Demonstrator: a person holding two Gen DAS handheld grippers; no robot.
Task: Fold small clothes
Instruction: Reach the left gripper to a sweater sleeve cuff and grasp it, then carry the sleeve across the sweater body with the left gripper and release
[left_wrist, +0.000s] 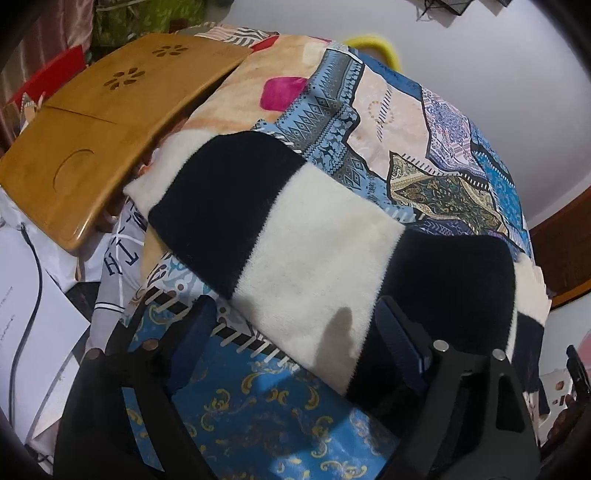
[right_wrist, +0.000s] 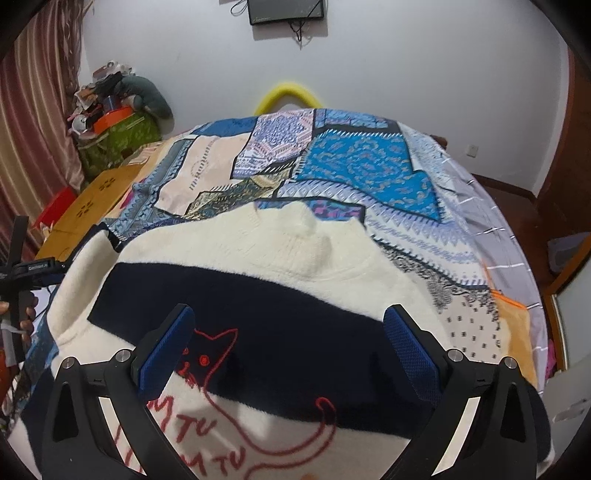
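Both tongs are seen with their jaws spread wide and nothing clamped between the blue pads. From the left wrist view, the left gripper (left_wrist: 295, 332) is held over the striped sleeve (left_wrist: 295, 240) of a fluffy sweater; the white and navy bands run across the gap between the fingers, and no pad is seen pressing on the cloth. That sleeve is laid diagonally on a patchwork bedspread (left_wrist: 406, 122) of blue, beige and green panels. To its left a wooden lap tray (left_wrist: 92, 147) with flower-shaped cut-outs is propped at the bed's edge, and white paper (left_wrist: 33, 314) with a dark cable (left_wrist: 26, 295) across it is seen lower left.

From the right wrist view, the right gripper (right_wrist: 291, 354) is poised above the body of the sweater (right_wrist: 258, 258), which is spread on the bedspread (right_wrist: 369, 166) with its cream collar pointing away. A red outlined cat (right_wrist: 207, 354) and red lettering are stitched on the front, near the left pad. Far left, a hand (right_wrist: 26, 314) on the other tool's handle is partly visible. On the far wall a dark screen (right_wrist: 286, 11) is mounted, and a yellow curved object (right_wrist: 291, 92) rises behind the bed.
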